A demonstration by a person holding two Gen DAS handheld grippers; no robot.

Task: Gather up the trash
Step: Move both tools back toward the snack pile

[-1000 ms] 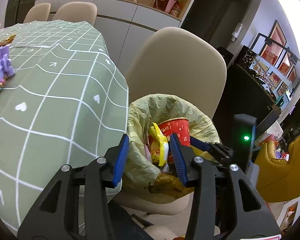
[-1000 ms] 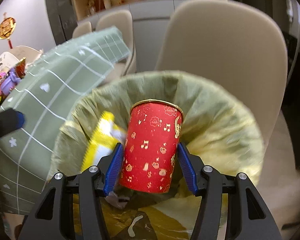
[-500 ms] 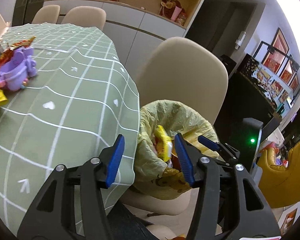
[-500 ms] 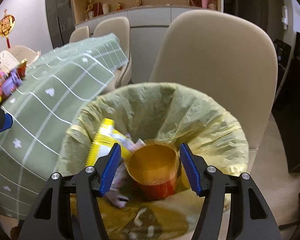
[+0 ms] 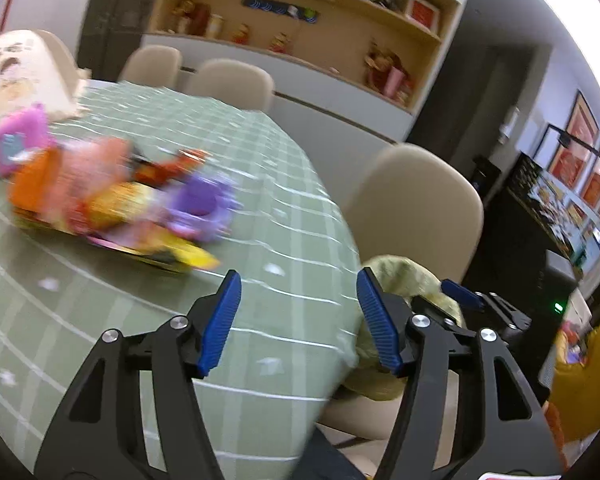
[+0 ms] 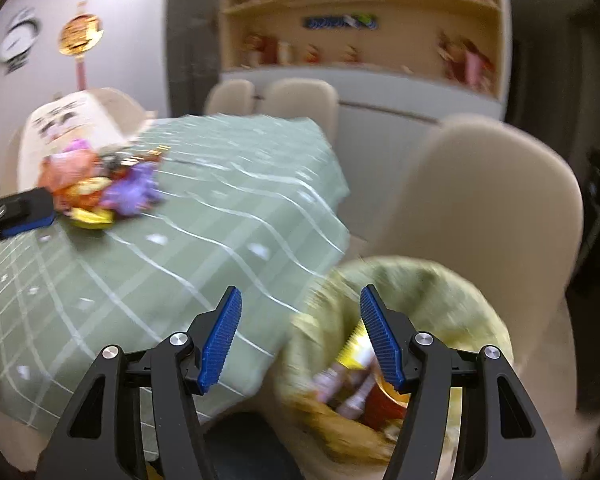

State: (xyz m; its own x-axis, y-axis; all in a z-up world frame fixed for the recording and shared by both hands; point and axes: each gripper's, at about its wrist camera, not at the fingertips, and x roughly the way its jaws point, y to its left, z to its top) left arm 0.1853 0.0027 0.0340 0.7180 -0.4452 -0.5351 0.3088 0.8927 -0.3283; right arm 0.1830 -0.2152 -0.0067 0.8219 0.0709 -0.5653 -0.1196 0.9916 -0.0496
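Note:
A pile of trash, with orange, yellow and purple wrappers, lies on the green checked tablecloth; it also shows in the right wrist view. My left gripper is open and empty over the table's near edge. My right gripper is open and empty beside the table edge, above the rim of the trash bin lined with a yellow-green bag. A red cup and wrappers lie inside the bin. The bin sits on a chair seat. Both views are blurred.
A beige chair stands behind the bin. More beige chairs stand at the table's far side. A white printed bag stands behind the trash pile. A cabinet with shelves lines the back wall.
My right gripper let the red cup drop into the bin and opened. Both grippers then swung left, away from the bin toward the table and the trash pile.

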